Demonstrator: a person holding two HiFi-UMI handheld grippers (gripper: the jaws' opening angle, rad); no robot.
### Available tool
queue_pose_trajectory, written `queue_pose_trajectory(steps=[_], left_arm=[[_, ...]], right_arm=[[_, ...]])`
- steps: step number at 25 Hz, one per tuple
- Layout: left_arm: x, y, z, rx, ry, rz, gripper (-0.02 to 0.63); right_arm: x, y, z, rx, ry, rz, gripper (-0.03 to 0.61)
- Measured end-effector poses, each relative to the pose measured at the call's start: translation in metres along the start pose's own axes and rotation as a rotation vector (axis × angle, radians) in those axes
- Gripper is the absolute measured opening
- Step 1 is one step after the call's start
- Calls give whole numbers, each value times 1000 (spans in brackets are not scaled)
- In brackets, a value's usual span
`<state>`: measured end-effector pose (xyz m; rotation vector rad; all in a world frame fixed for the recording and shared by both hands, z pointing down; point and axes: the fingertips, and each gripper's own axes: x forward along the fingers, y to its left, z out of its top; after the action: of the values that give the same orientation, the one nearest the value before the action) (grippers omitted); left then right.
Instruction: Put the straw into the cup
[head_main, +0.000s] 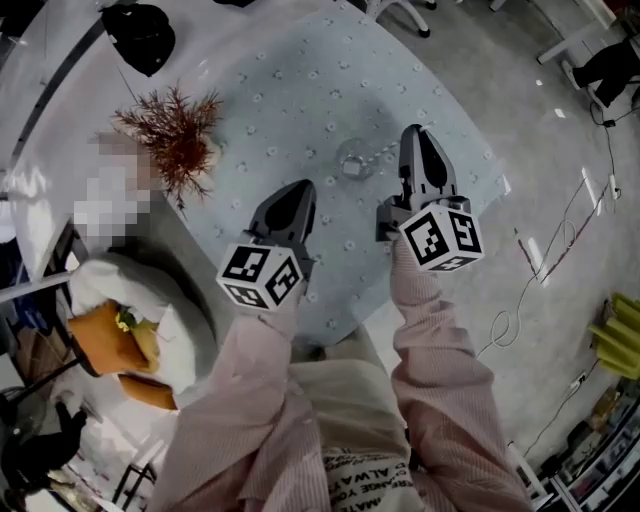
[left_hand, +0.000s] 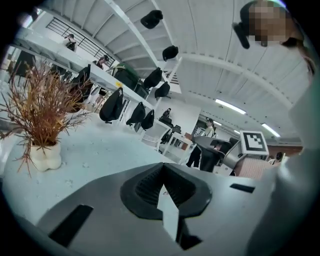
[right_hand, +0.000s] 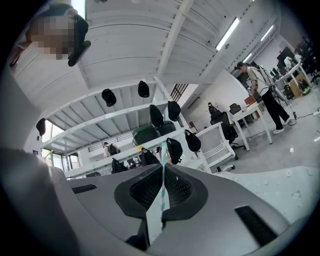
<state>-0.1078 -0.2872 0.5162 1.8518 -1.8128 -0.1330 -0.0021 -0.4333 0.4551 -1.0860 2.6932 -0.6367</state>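
A clear glass cup (head_main: 352, 160) stands on the pale blue-grey tablecloth (head_main: 300, 90). My right gripper (head_main: 413, 135) hovers just right of the cup. In the right gripper view its jaws (right_hand: 163, 167) are shut on a thin teal-and-white striped straw (right_hand: 163, 155) that still lies in a white paper sleeve and pokes up past the tips. My left gripper (head_main: 302, 190) is nearer me, left of and below the cup. Its jaws (left_hand: 164, 172) are shut on a flat white paper strip (left_hand: 169, 212). Neither gripper view shows the cup.
A dried reddish plant (head_main: 175, 130) in a white vase (left_hand: 44, 154) stands at the table's left. A black object (head_main: 140, 35) sits at the far left corner. A seat with orange cushions (head_main: 110, 335) is beside my left. Cables (head_main: 520, 300) lie on the floor at right.
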Motion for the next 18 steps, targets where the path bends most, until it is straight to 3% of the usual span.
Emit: queue_pose_trajectory(steps=[18], left_arm=[[28, 14, -43, -60, 70, -25, 0]], right_arm=[[15, -27, -76, 24, 102, -58, 9]])
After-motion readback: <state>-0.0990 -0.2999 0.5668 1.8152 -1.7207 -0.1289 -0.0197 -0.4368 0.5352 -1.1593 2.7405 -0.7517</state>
